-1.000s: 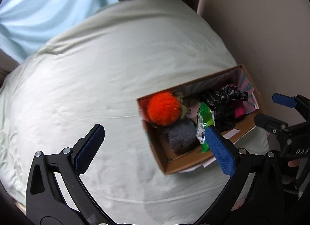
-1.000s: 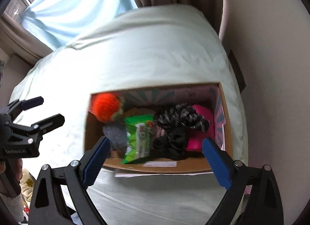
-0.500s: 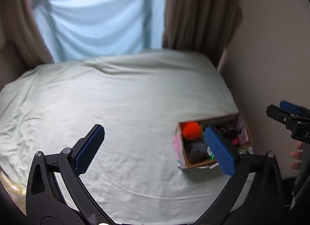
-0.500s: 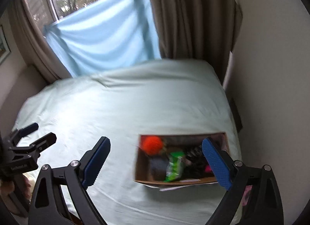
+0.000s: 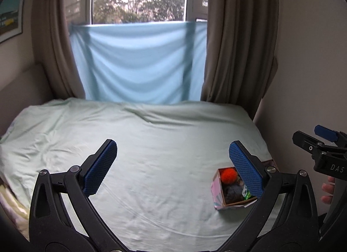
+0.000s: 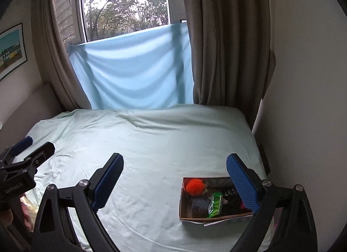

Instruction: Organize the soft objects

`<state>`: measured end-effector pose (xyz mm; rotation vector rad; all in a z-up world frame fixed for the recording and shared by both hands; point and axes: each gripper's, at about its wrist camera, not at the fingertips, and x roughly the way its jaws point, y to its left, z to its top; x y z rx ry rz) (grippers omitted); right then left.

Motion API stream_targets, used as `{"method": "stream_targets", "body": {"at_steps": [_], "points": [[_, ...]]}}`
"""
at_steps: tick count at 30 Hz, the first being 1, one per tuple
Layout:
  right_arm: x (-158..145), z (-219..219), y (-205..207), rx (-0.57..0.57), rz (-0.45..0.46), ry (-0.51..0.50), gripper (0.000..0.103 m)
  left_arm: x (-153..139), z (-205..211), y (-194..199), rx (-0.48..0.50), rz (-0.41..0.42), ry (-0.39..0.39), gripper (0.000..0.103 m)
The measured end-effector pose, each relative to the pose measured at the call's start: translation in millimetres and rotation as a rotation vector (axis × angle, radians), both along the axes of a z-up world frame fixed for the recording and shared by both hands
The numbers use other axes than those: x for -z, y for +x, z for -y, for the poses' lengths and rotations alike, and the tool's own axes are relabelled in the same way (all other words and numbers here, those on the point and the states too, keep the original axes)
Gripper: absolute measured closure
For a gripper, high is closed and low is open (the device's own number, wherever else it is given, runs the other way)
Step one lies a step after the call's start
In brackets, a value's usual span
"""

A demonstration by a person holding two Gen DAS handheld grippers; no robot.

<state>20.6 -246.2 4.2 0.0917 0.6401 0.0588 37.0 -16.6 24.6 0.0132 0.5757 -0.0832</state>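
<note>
A cardboard box (image 6: 184, 206) sits on the bed near its right front corner; it also shows in the left wrist view (image 5: 218, 195). It holds an orange pom-pom (image 6: 194, 186), a grey fuzzy ball (image 6: 198, 206), a green packet (image 6: 214, 205) and dark fabric (image 6: 229, 201). My left gripper (image 5: 172, 164) is open and empty, well back from and above the bed. My right gripper (image 6: 174, 178) is open and empty, also held back, its right finger overlapping the box's right end in view.
The bed (image 5: 151, 143) has a pale green sheet. A light blue cloth (image 6: 132, 67) hangs over the window between brown curtains (image 6: 227, 46). A wall (image 6: 303, 100) runs close along the bed's right side. A framed picture (image 6: 10, 50) hangs left.
Both grippers have pulled up and back from close above the box. The box now looks small and the window and curtains have come into view. Both stay open.
</note>
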Motion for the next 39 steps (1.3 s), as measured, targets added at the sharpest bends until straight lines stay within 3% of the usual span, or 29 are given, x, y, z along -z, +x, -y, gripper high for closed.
{"method": "stream_targets", "body": {"at_steps": [16, 39], "points": [[-6, -16, -28, 0.064, 0.041, -0.014, 0.008, -2, -3, -25, 0.032, 0.04, 0.014, 0.0], [-10, -22, -29, 0.071, 0.066, -0.039, 0.008, -5, 1, -28, 0.041, 0.064, 0.016, 0.0]]}}
